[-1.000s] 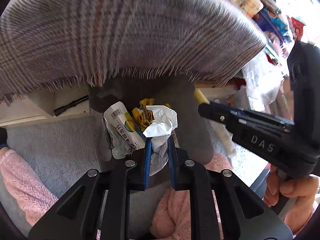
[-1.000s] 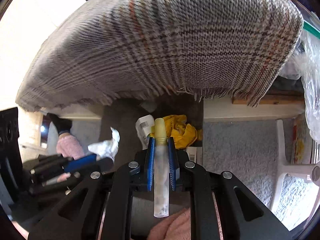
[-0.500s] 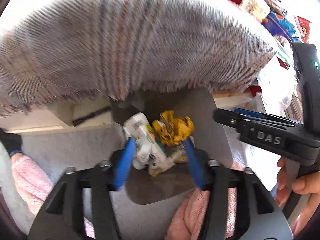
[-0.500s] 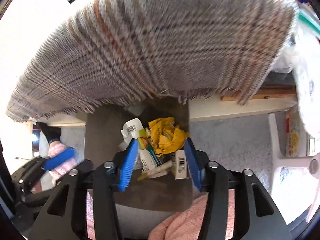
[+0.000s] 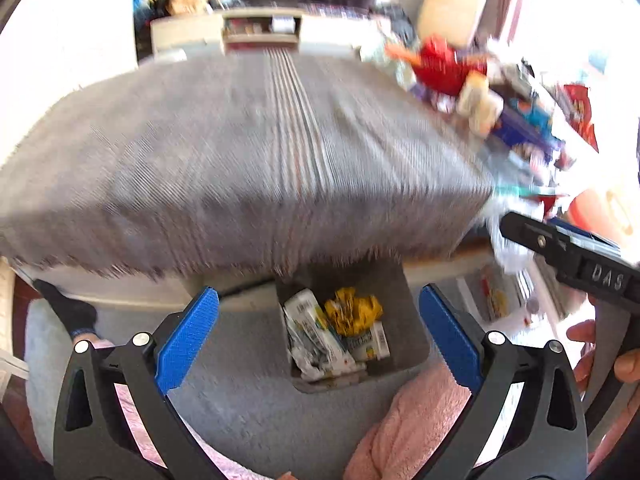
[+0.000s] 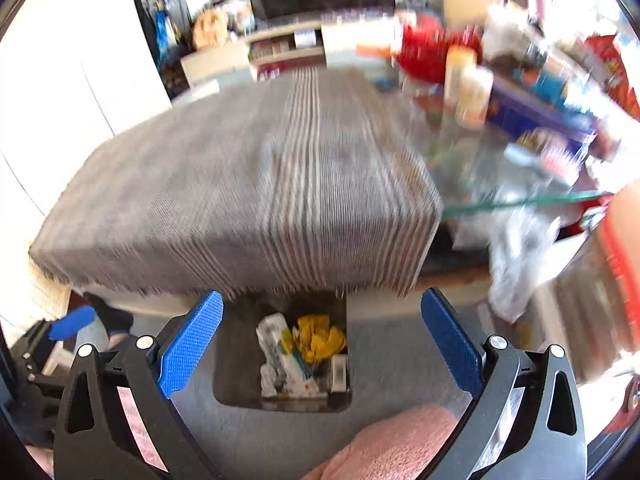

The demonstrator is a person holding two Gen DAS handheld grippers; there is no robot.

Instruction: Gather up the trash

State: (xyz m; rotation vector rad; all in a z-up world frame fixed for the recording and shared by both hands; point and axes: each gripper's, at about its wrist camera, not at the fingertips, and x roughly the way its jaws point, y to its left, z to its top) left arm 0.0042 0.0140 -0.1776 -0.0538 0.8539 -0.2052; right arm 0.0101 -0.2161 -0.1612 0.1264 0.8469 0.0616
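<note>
A dark grey bin (image 5: 412, 320) (image 6: 232, 364) stands on the carpet under the table's edge. In it lie a white printed carton (image 5: 308, 320) (image 6: 276, 340), a crumpled yellow wrapper (image 5: 354, 312) (image 6: 320, 338) and a small barcoded box (image 5: 378, 340) (image 6: 339, 372). My left gripper (image 5: 318, 300) hangs well above the bin, its jaws opening wide with nothing between the pads. My right gripper (image 6: 322, 300) hangs beside it, jaws likewise opening and empty. Its black finger (image 5: 520, 232) shows at the right of the left wrist view.
A table under a fringed plaid cloth (image 5: 260, 168) (image 6: 260, 192) overhangs the bin's far side. Its right end holds a red container (image 6: 424, 52), bottles, boxes and plastic bags. Pink fleece-clad legs (image 5: 408, 420) and a dark-socked foot (image 5: 68, 308) flank the bin on the grey carpet.
The left gripper let go of a white tissue and the right let go of a pale tube above the bin. Both opened wide and rose, so the tabletop now shows.
</note>
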